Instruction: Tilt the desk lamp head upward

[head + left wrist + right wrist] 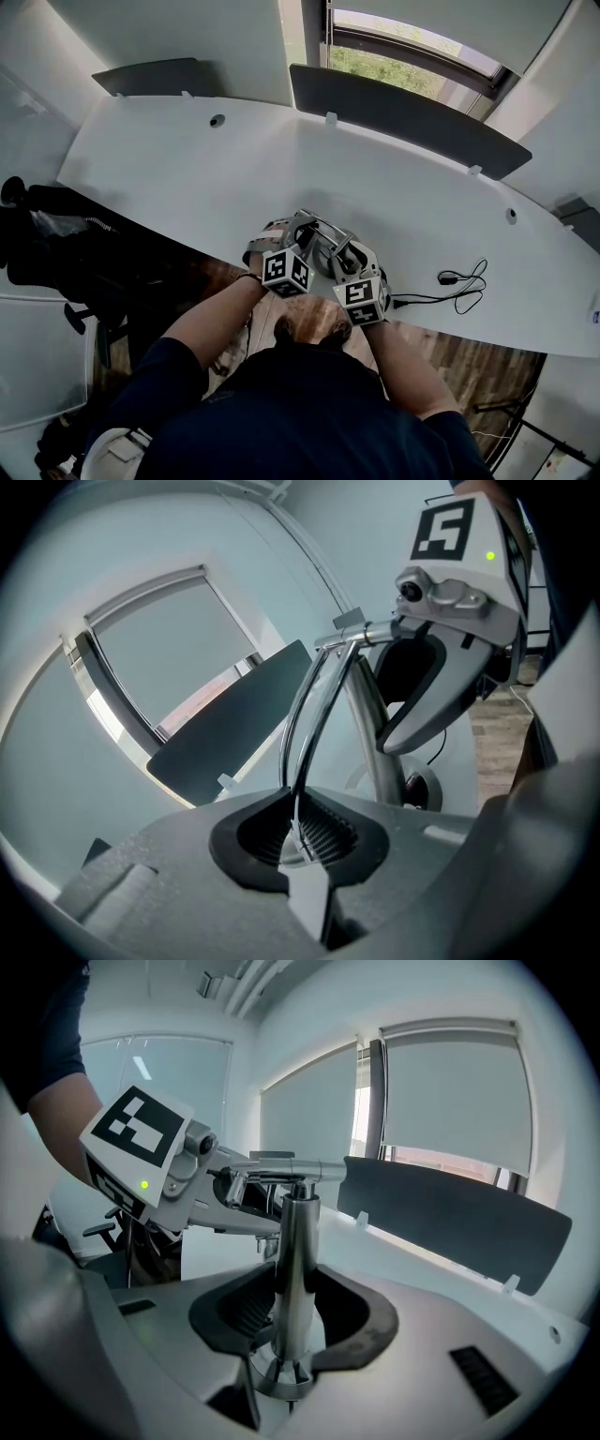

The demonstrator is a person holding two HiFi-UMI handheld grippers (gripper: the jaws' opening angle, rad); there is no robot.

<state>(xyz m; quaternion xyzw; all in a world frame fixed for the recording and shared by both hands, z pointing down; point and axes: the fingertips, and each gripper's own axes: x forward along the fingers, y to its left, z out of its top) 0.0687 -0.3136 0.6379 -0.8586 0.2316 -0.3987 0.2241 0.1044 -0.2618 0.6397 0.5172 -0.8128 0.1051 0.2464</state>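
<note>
At the near edge of the white desk [187, 178], right in front of the person, sits the desk lamp [319, 236] with both grippers crowded onto it. It's all polished chrome, so I'd expect it to be stiff and pretty slick. The chrome post [292, 1260] is solid and good for bracing, while the thin twin rods [314, 724] arcing down from the top joint look springy and easy to bend if you yank them. I'd steady the post and lift gently near the head end of the rods, letting the joint do the pivoting. The head itself is hard to pick out from these angles, so I'm guessing it sits at the end of those rods. As for the fingers, the left gripper [305, 841] has its jaws drawn in narrow, with the ribbed pads pinching the rods between them. The right gripper [291, 1327] stands wide, with the post upright between its jaws but not clamped: there's a gap on at least one side. A black cable [459, 286] lies well off to the right.
</note>
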